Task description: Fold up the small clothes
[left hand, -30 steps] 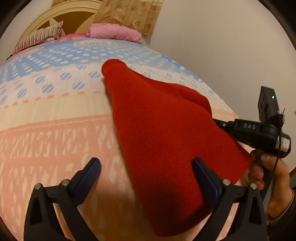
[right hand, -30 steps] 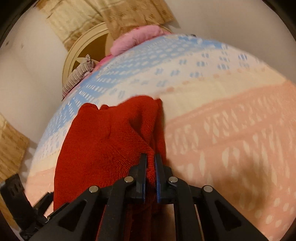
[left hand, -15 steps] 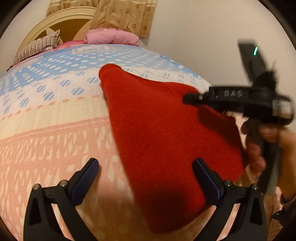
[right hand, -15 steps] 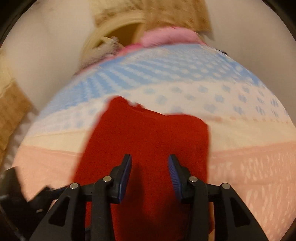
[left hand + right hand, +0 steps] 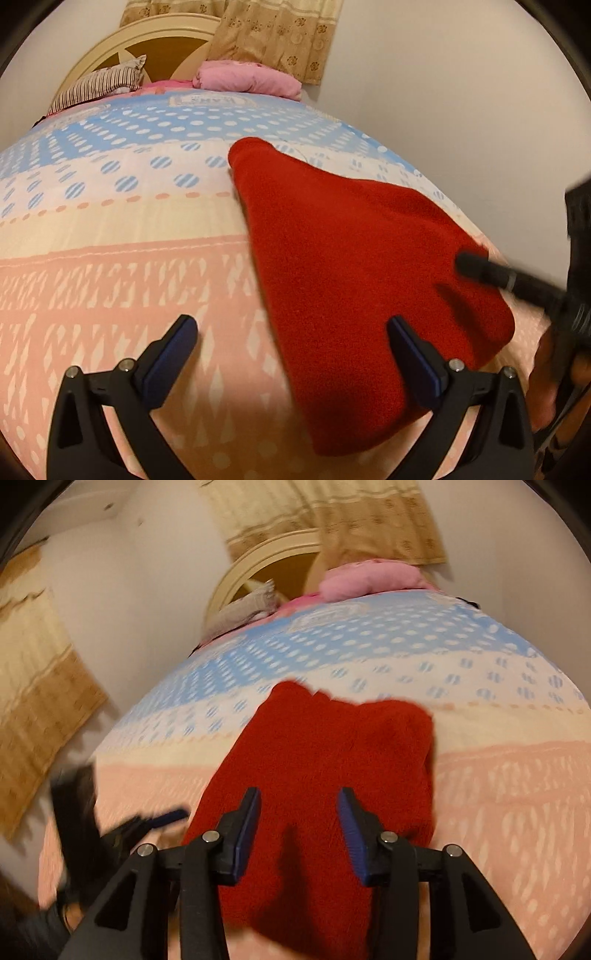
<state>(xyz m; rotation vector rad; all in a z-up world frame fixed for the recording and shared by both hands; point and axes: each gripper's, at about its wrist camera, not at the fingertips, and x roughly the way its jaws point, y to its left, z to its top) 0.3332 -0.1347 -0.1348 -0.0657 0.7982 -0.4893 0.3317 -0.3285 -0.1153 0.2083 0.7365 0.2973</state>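
Observation:
A red knit garment (image 5: 351, 266) lies folded and flat on the patterned bedspread (image 5: 110, 258). It also shows in the right wrist view (image 5: 325, 760). My left gripper (image 5: 291, 332) is open and empty, low over the bed, with its right finger over the garment's near edge. My right gripper (image 5: 297, 808) is open and empty, held just above the near part of the garment. It appears blurred at the right edge of the left wrist view (image 5: 517, 280), over the garment's right corner.
Pink bedding (image 5: 247, 79) and a striped pillow (image 5: 99, 86) lie at the headboard (image 5: 147, 44). A white wall (image 5: 461, 92) runs along the bed's right side. Curtains (image 5: 44, 686) hang to the left of the bed.
My right gripper has let go of the red garment, opened and drawn back. The garment now lies flat on the bed. My left gripper stayed open and shifted slightly.

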